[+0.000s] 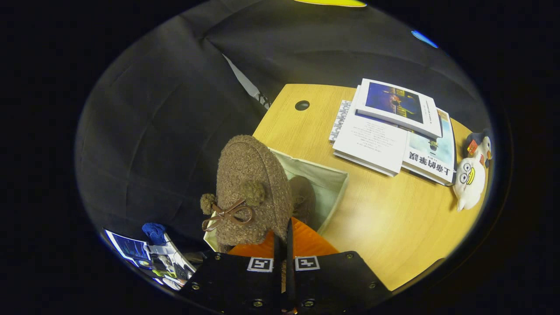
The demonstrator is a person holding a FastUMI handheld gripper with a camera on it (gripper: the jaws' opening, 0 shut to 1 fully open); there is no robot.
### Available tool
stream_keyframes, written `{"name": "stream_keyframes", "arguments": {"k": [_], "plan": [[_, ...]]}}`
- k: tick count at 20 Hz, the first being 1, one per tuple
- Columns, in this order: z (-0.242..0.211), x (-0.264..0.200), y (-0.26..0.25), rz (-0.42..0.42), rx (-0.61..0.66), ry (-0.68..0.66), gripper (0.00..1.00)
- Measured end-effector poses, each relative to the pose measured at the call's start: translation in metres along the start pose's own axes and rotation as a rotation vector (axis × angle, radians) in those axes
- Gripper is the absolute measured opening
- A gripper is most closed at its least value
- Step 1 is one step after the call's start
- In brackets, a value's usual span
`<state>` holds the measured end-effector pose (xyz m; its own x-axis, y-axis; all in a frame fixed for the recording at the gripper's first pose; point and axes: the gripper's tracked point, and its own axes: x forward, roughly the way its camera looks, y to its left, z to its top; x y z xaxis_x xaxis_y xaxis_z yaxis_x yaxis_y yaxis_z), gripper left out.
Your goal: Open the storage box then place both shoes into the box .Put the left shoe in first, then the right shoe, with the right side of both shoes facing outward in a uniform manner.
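Note:
My gripper (283,228) is shut on the edge of a brown fuzzy shoe (251,183) with a bow and pom-poms. The fingers stand close together with the shoe's rim pinched between them. The shoe hangs tilted over the near left corner of an open fabric storage box (337,189) with a pale lining. A second brown shoe (303,197) lies inside the box, partly hidden behind the held one. An orange panel (308,245) of the box shows just beside the fingers.
The box stands on a wooden table (393,227) with a cable hole (302,105). A stack of books (389,131) lies beyond the box, with a white penguin plush (469,180) to its right. Magazines (151,256) and a blue cloth (154,232) lie below the table's left side.

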<state>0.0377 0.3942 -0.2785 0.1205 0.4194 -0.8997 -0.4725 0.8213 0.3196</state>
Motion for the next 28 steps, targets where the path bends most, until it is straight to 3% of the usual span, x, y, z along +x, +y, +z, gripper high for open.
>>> {"name": "stream_keyframes", "arguments": {"k": [12, 13, 15, 19, 24, 28], "plan": [[-0.014, 0.031, 0.023, -0.034, -0.053, 0.037, 0.04], [-0.015, 0.030, 0.025, -0.033, -0.068, 0.035, 0.11], [-0.011, 0.024, 0.021, -0.052, -0.113, 0.012, 0.35], [0.001, 0.001, 0.015, -0.076, -0.166, -0.082, 0.97], [0.015, -0.056, 0.000, -0.061, -0.170, -0.251, 0.97], [0.028, -0.114, -0.033, -0.111, -0.145, -0.445, 0.97]]}}
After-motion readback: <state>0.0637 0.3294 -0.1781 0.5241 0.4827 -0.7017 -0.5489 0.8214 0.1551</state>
